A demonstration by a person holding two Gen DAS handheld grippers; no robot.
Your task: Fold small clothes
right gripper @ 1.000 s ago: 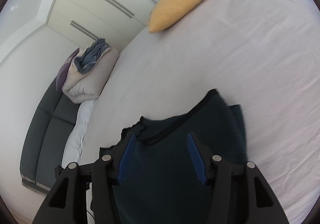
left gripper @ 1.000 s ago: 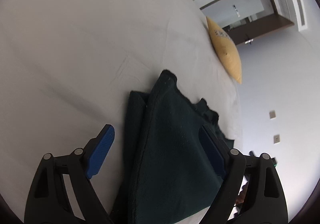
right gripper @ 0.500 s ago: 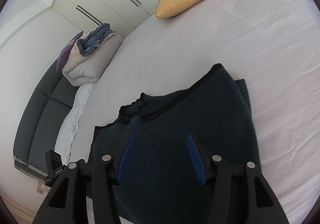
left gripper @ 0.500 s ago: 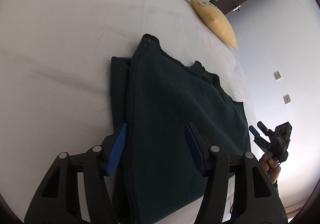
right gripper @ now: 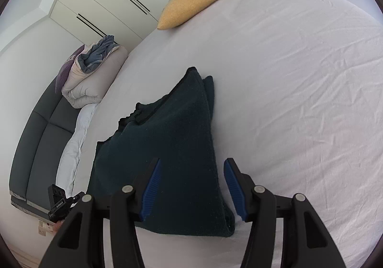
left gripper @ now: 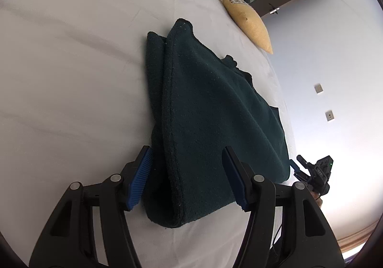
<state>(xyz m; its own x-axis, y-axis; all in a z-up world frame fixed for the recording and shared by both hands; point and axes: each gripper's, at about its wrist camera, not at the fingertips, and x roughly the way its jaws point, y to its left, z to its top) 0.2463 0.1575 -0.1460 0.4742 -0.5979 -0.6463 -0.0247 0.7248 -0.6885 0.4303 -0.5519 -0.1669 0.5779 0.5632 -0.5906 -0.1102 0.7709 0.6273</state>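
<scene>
A dark green fuzzy piece of clothing (left gripper: 215, 124) lies folded on a big bed with a white sheet (left gripper: 71, 76). It sits near the edge of the bed that is closest to the cameras. The fold has more than one layer, and a lower layer peeks out along one long side. At the far end the cloth comes to a soft point.

The left gripper (left gripper: 189, 179) has black arms and blue ribbed pads (left gripper: 141, 179). Its pads stand about half way apart, one on each side of the near corner of the cloth. The left pad is just beside the folded edge. I cannot tell if either pad presses on the cloth.

The right gripper (right gripper: 190, 191) looks the same, with blue pads (right gripper: 150, 189) about half way apart. The other near corner of the cloth lies between them. One pad is over the cloth and the other is over the sheet, just beside the cloth's edge. I cannot tell if they pinch it.

In the left wrist view the right gripper shows small past the cloth, with a bit of a hand under it.

A yellow pillow (right gripper: 194, 2) rests at the far side of the bed, well apart from the cloth. A rolled-up pale blanket pile (right gripper: 93, 76) sits on a dark grey sofa (right gripper: 40, 143) beside the bed.
</scene>
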